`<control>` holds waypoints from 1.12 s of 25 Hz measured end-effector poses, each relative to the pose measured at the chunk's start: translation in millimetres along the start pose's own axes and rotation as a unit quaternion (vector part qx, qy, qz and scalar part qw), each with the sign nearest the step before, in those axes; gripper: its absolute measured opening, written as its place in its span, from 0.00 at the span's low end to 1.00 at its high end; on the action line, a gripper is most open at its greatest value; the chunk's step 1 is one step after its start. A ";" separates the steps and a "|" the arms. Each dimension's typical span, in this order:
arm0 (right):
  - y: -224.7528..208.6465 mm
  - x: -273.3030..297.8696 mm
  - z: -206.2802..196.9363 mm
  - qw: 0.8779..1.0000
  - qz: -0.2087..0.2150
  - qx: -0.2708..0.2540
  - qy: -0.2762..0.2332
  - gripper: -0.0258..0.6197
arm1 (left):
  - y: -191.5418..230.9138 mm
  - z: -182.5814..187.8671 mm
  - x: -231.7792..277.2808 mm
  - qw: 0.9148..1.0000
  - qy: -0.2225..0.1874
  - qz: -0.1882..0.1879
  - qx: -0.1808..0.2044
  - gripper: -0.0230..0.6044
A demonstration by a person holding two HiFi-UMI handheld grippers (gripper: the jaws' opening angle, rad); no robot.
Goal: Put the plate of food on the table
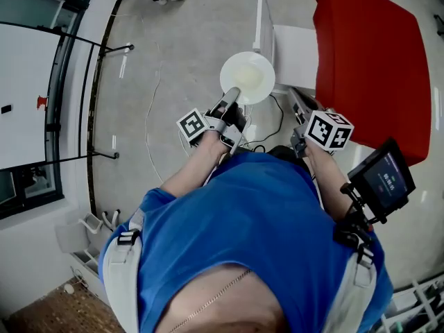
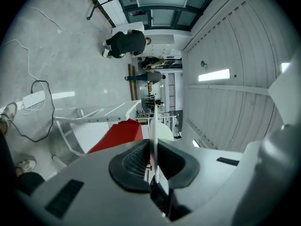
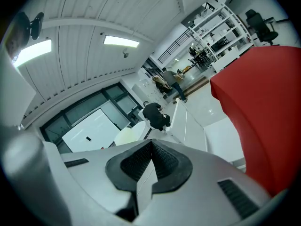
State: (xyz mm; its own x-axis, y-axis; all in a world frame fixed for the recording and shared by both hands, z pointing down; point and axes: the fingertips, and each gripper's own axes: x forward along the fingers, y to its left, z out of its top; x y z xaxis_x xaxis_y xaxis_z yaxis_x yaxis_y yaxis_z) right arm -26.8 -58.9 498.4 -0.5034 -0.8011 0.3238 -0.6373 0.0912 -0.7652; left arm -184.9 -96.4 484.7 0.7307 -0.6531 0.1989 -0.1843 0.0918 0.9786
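Left gripper (image 1: pixel 232 97): jaws nearly together, clamped on the near rim of the plate (image 1: pixel 248 77). The left gripper view shows that rim edge-on between the pads. The plate is round and white with a pale yellowish fill, and what the food is cannot be made out. It sits roughly level, out ahead of the jaws and away from the person. It hangs over bare floor (image 1: pixel 180 47), left of the red table (image 1: pixel 374 61) and clear of its left edge, with no part of it over the red top. A white stand (image 1: pixel 295 54) sits between the plate and the table's left edge. Right gripper (image 3: pixel 151 144): jaws closed on each other with nothing between them. It is held nearer the table's left edge than the left gripper is. Judgement: the table lies to the right of the plate, so the coming carry runs rightward over the white stand. The loaded hand is the farther of the two from the table.
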 end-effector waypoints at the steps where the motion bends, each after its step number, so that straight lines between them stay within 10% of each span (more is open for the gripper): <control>1: -5.2 -1.9 0.6 1.000 -0.007 0.003 -0.003 0.04 | 3.8 -3.3 5.7 1.000 0.009 0.001 -0.002 0.08; 8: 14.2 -0.3 -35.1 0.998 0.038 0.011 0.047 0.04 | 16.2 -16.0 -47.7 0.998 -0.044 0.039 -0.003 0.08; 28: -18.0 -7.7 7.8 0.999 -0.032 0.031 -0.020 0.04 | 4.9 -25.7 35.7 0.998 0.066 0.022 -0.001 0.08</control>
State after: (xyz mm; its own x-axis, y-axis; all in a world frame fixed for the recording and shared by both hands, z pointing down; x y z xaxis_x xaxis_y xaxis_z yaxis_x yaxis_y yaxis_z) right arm -6.9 -59.0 505.3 -0.4384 -0.8276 0.3505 -0.6285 0.0035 -0.7778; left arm -142.9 -100.0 498.0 0.8018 -0.5439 0.2477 -0.2182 0.1196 0.9686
